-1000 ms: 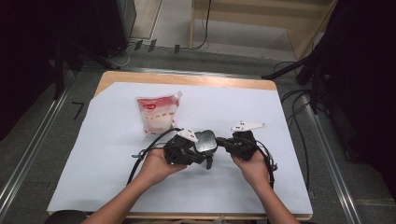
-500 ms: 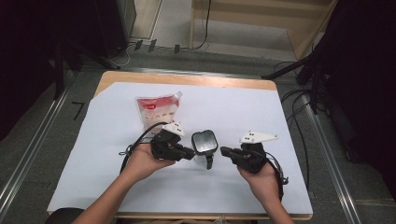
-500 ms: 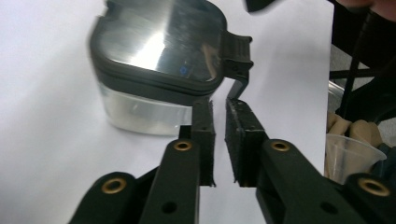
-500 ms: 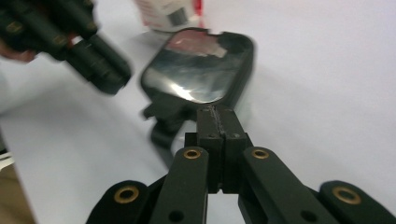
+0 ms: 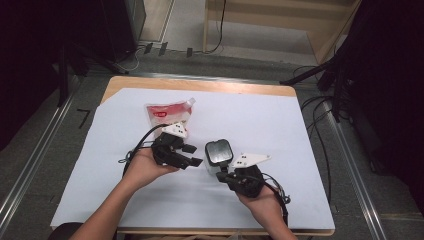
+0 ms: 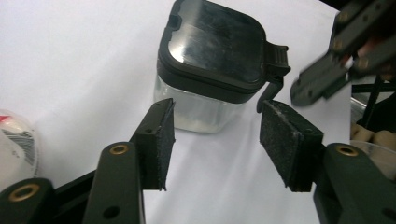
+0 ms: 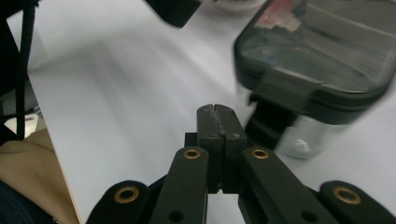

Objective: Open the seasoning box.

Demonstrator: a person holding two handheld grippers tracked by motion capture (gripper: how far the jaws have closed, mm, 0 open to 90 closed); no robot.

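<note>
We see one lidded jar (image 5: 218, 156), contents unclear; one pouch (image 5: 167, 113). Left gripper (image 6: 215, 135) spread, just been opening, empty; right gripper (image 7: 215, 122) pressed together.

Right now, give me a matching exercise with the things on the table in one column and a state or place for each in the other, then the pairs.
Things:
1. left gripper
2. right gripper
3. jar
4. pouch

States or places:
A. black lid on, standing between the two grippers
B. jaws pressed together, nothing between them
C. lying flat, farther up the white sheet
D. jaws apart, nothing between them

Pairs: 1-D, 2-B, 3-A, 4-C
</note>
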